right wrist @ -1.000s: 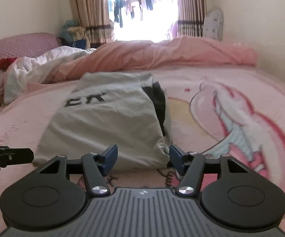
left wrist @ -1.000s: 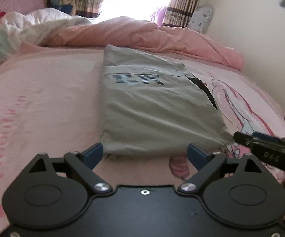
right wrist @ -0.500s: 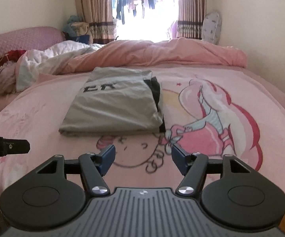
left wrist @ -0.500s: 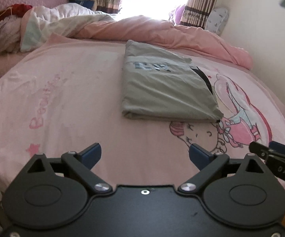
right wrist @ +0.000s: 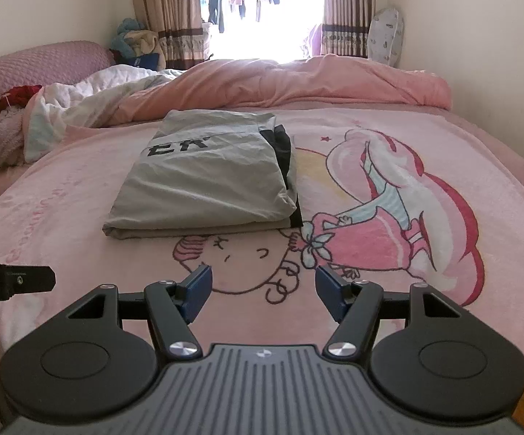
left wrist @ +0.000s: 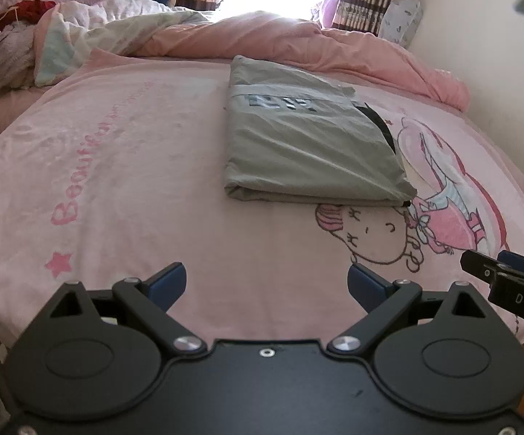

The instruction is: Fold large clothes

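A grey garment (left wrist: 305,145) (right wrist: 211,185) with dark lettering lies folded into a flat rectangle on the pink bedspread (left wrist: 135,181) (right wrist: 425,145); a black layer shows along its right edge. My left gripper (left wrist: 266,284) hovers over the near part of the bed, well short of the garment, open with nothing between its blue pads. My right gripper (right wrist: 263,291) is likewise open and empty, back from the garment's near right corner. Each gripper's tip shows at the edge of the other's view.
A rumpled pink duvet (right wrist: 298,79) and a white quilt (left wrist: 116,18) are heaped along the far side of the bed. A pile of clothes (right wrist: 4,127) lies at the far left. A wall runs along the right; a curtained window (right wrist: 262,0) is behind.
Both grippers have pulled back from the garment's near edge toward the foot of the bed; the folded garment stays put and now looks smaller and farther away.
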`<state>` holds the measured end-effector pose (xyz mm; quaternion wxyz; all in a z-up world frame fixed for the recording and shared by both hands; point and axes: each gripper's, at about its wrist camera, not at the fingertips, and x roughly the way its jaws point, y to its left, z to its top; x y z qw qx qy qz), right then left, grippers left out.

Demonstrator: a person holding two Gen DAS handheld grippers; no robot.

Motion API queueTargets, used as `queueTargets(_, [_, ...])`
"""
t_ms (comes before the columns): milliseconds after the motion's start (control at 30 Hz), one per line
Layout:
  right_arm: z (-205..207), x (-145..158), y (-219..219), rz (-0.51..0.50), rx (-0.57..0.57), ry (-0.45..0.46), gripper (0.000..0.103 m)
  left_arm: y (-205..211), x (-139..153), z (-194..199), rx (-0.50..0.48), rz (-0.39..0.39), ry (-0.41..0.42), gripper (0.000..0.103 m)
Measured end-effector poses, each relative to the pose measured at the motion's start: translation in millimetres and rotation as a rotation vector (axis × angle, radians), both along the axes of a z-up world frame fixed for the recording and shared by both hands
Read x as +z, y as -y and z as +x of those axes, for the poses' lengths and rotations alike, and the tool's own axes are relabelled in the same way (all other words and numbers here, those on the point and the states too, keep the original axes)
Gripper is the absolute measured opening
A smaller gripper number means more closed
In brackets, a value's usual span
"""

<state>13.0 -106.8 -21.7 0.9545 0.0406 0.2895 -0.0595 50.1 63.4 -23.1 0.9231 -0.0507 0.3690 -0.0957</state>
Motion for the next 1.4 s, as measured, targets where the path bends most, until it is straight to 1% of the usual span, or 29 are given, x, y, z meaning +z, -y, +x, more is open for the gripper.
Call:
queueTargets(400, [3,-1,2,0.000,0.002,-0.007,0.077,-6,-3,8,0.007,0.011,-0.022,0.098])
queueTargets(867, [7,-3,5,-0.002,-0.002,-0.020,0.077,-11,-3,12,0.013,0.009,-0.025,0.098])
queueTargets(1400, [7,-4,7,-0.002,-0.005,-0.022,0.077,-6,-2,9,0.018,0.017,-0.019,0.098])
